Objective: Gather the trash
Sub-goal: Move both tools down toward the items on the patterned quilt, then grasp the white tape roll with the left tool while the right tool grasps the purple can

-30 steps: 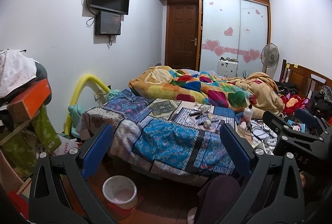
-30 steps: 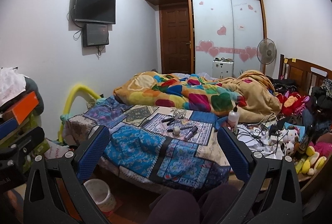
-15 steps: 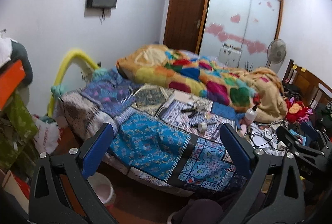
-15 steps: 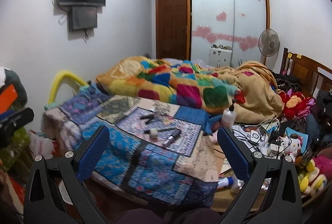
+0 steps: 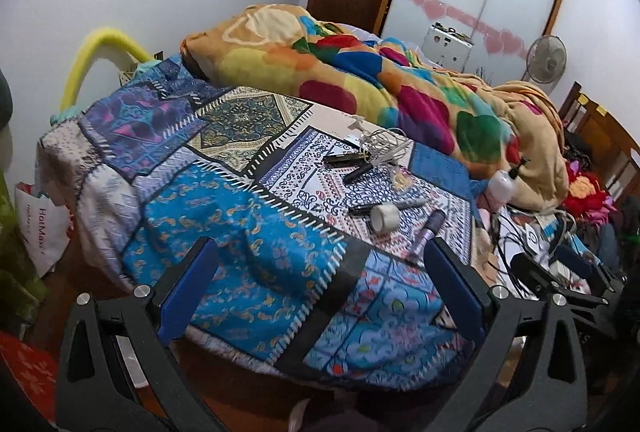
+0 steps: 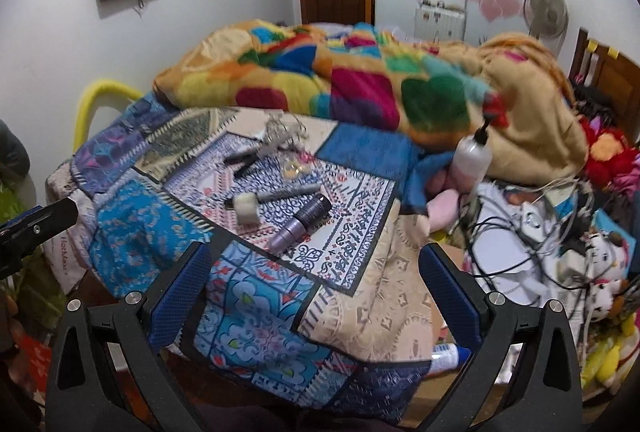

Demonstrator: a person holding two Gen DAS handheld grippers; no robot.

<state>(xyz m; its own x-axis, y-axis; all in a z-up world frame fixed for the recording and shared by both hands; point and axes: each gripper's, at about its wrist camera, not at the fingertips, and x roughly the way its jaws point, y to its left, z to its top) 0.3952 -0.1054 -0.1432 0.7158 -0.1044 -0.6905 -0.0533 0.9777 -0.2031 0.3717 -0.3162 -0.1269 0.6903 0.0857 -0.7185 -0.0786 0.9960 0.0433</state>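
Closest in, both grippers hang over the near edge of the bed (image 5: 132,200), each with its blue-padded fingers spread wide and nothing between them: the left gripper (image 5: 320,286) over the blue paisley patch of the patchwork cover (image 5: 248,232), the right gripper (image 6: 314,290) nearer the bed's near right corner, where a beige patch drapes down. Just past them, on the white-and-blue printed patch in the middle of the cover, lies the loose clutter: a purple metallic cylinder (image 6: 300,222) lying on its side, a roll of clear tape (image 5: 385,217) just beside it, a grey pen (image 6: 288,194) touching the roll, then further back a couple of black markers (image 5: 344,158), a small crumpled clear wrapper (image 6: 294,168) and a tangle of pale cord (image 5: 380,144). To the right of these a white pump bottle (image 6: 472,156) stands upright, too cloudy to show whether it holds anything, and beyond it a heap of black cables (image 6: 520,232) spreads toward the right edge. Down on the floor by the left side a white shopping bag (image 5: 44,228) slumps open; its contents are out of sight. Across the far half a bright blanket (image 5: 360,80) lies bunched, with a fan (image 6: 546,8) and wardrobe doors behind.
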